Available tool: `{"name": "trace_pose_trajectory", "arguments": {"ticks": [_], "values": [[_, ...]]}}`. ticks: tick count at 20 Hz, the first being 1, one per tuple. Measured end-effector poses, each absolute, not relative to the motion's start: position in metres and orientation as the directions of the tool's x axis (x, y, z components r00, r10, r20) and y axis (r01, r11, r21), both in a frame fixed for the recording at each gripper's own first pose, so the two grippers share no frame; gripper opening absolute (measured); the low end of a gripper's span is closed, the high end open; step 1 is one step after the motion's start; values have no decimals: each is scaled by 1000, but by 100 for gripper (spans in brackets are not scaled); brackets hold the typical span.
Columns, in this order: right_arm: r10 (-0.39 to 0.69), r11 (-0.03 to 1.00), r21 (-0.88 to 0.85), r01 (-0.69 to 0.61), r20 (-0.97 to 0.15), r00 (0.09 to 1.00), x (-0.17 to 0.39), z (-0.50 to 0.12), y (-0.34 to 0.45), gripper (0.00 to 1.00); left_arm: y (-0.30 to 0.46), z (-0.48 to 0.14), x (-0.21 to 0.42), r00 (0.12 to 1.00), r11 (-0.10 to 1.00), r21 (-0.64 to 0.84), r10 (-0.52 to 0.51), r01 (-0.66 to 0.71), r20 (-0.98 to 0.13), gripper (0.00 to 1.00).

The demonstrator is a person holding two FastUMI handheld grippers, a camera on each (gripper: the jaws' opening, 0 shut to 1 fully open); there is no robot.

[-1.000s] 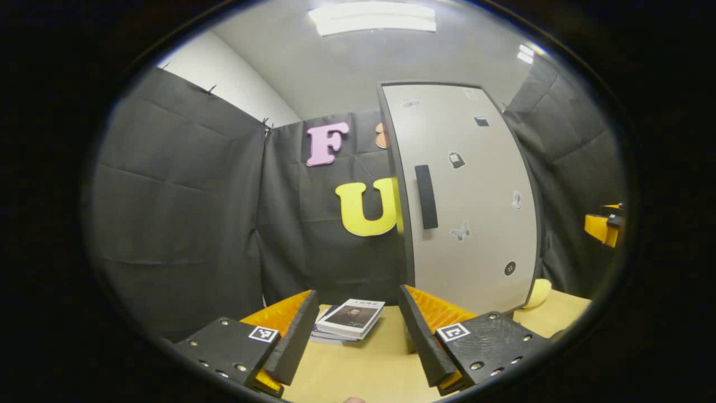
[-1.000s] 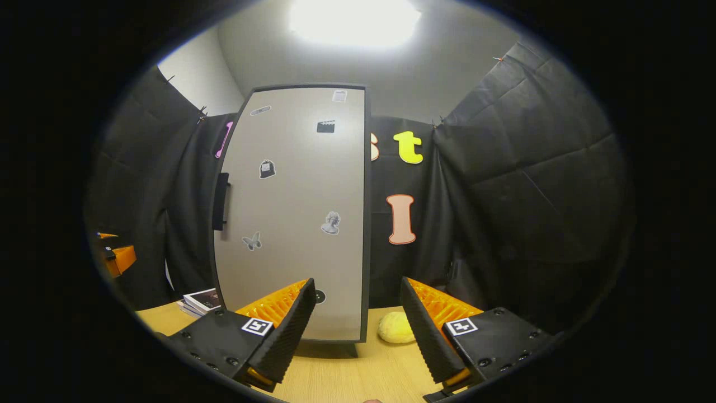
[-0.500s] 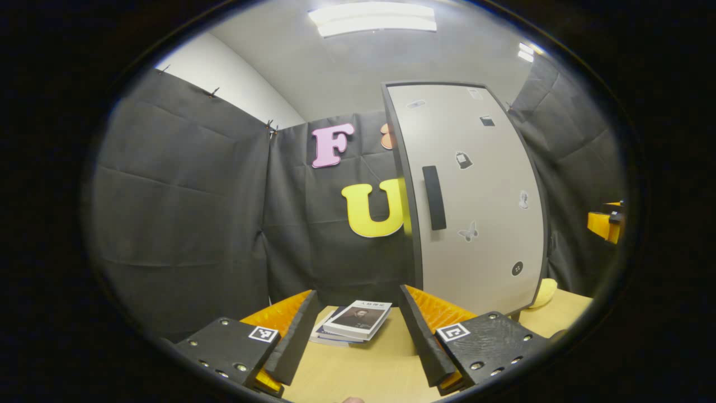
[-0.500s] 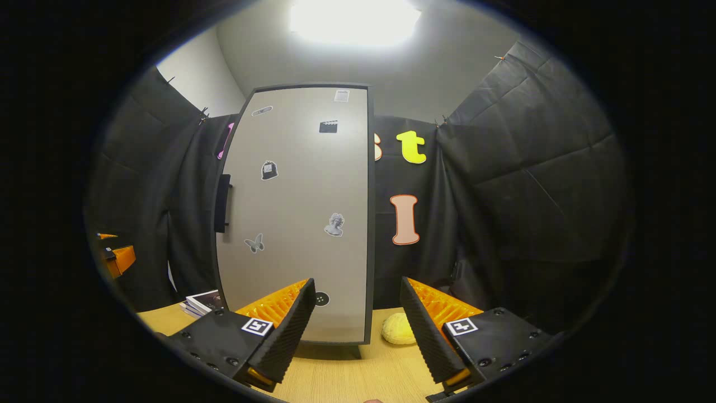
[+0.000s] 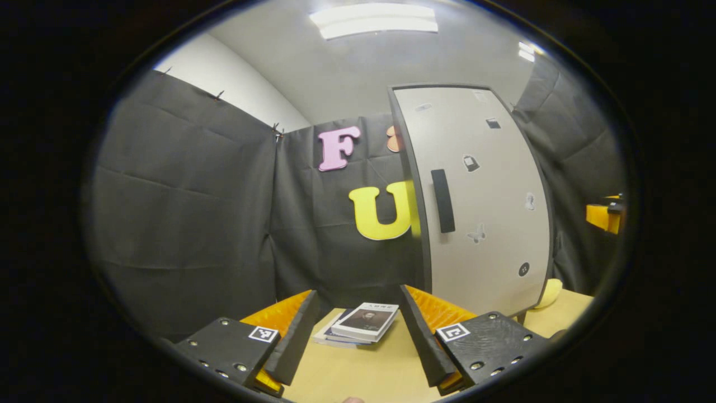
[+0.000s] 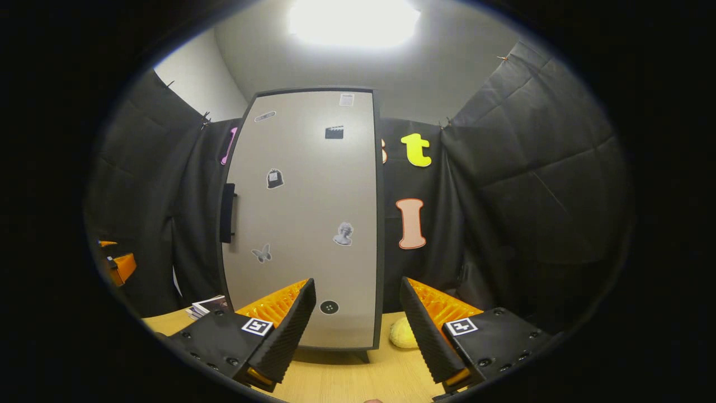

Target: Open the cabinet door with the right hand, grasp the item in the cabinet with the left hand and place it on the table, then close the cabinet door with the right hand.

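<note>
Glaring ceiling light [image 6: 353, 22] overhead, strong fisheye curvature, dim booth edges.

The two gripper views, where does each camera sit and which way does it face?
Left gripper view: rides the left gripper, facing the books on the table, cabinet door to its right; own open jaws show.
Right gripper view: rides the right gripper, facing the cabinet door; own open jaws show.
Shared: door, handle, books, yellow item.

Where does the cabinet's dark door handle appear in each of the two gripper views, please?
Left gripper view: handle, right of centre, near the door's left edge.
Right gripper view: handle, left of centre, on the door's left edge.
Shared landmark: butterfly sticker on the door.
</note>
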State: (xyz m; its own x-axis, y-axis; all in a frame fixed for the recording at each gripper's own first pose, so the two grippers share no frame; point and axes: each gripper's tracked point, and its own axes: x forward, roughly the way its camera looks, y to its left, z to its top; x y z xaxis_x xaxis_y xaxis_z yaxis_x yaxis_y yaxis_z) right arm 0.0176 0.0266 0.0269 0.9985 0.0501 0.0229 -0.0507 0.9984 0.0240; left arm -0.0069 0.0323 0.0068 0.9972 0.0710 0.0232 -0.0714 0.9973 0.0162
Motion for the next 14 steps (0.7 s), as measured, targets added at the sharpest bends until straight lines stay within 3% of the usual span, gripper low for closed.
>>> {"name": "trace_pose_trajectory", "arguments": {"ticks": [14], "values": [[264, 960, 77, -269, 63, 962, 84, 86, 157, 96, 146, -7, -49, 954, 953, 55, 300, -299, 5, 87]]}}
